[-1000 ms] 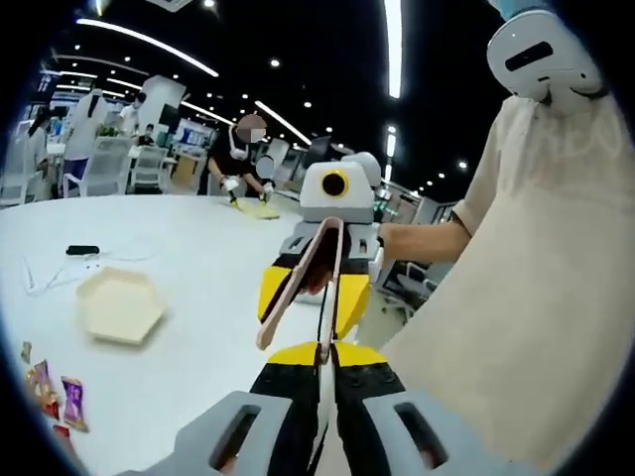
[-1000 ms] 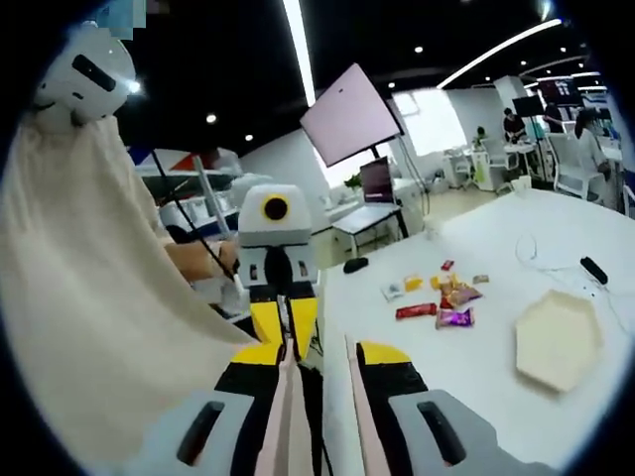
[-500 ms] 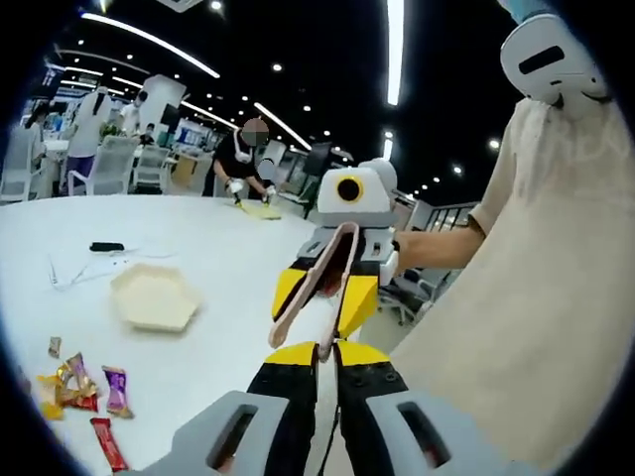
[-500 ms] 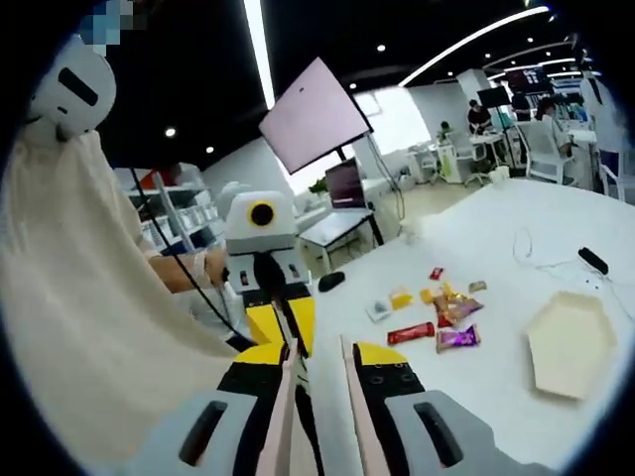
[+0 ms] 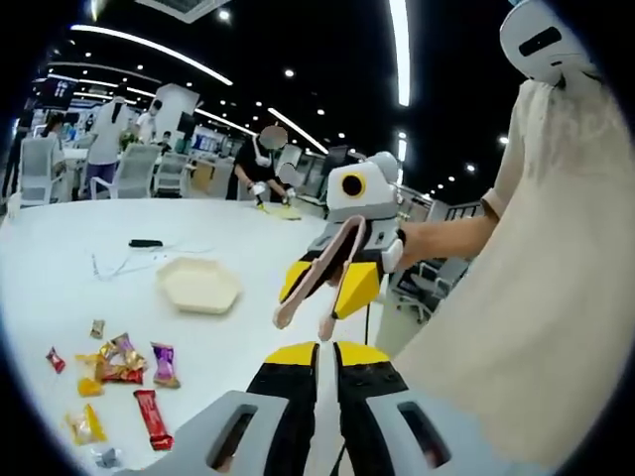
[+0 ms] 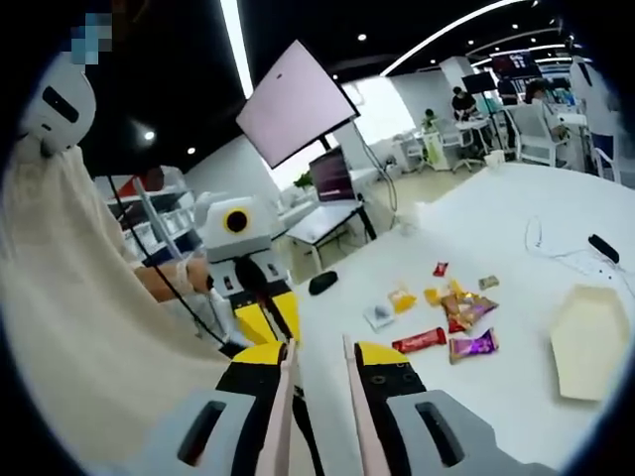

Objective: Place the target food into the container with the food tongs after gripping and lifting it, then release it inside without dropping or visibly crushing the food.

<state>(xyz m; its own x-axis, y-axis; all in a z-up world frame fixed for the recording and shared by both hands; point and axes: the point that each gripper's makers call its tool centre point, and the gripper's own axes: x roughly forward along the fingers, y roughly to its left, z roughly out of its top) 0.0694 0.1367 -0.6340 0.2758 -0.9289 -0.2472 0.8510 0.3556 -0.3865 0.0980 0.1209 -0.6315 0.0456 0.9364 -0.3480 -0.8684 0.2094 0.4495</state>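
- The food is a scatter of wrapped snacks on the white table: a red bar, a purple packet, a gold-and-red packet, small yellow ones and a pale sachet – all lying loose, none picked up yet; which one is the target I can't say
- The container is the cream hexagonal tray, sitting just beyond the snacks and apart from them, with nothing in it that I can see
- The food tongs are pinkish and clamped in the right gripper, its jaws pressed onto the handles; their two tips are a little apart and hang in the air above the table edge, well short of the snacks
- The left gripper holds nothing, and its yellow-tipped jaws stand close together with a thin gap
- The person in a beige top holds both grippers up, off the table
- Risks from here, as I judge it – the flat, slick wrappers could slide out of smooth tong tips on the lift, and squeezing harder to stop that would crumple the packet
- With the snacks bunched together, the tips could catch two at once or nudge neighbours away
- Letting go before the tips are over the tray would drop the piece on the table
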